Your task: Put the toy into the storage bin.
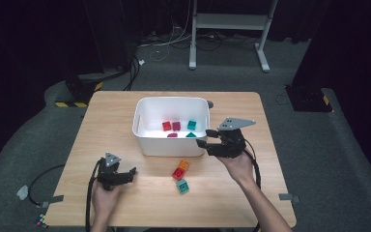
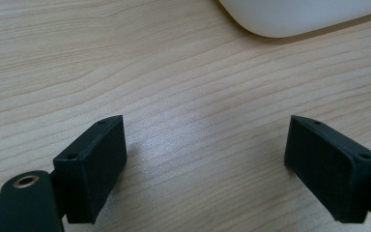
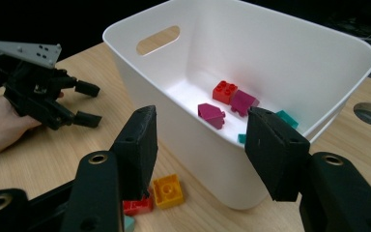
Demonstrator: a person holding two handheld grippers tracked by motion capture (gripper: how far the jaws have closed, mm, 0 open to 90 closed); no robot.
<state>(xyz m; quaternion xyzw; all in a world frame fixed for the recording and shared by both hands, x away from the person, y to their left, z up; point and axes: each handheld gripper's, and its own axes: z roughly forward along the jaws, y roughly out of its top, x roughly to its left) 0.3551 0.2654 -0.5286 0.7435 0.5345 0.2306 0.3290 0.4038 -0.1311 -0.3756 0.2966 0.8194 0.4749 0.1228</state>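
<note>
- Right gripper [image 3: 200,145]: jaws apart, empty, at near rim of white plastic bin [image 1: 145,140].
- Left gripper [image 1: 133,175]: jaws apart, empty, low over light wood counter [image 1: 106,121].
- Approx. five small toy blocks [image 1: 176,126] in bin; orange [image 1: 184,165], red [image 1: 178,174], teal [image 1: 183,186] blocks on counter — judged partly done.

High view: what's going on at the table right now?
A person holds a gripper in each hand. The right gripper, open and empty, sits at the white bin's near right corner. The left gripper rests open on the table. Several bricks lie in the bin; orange, red and teal bricks wait outside.
</note>
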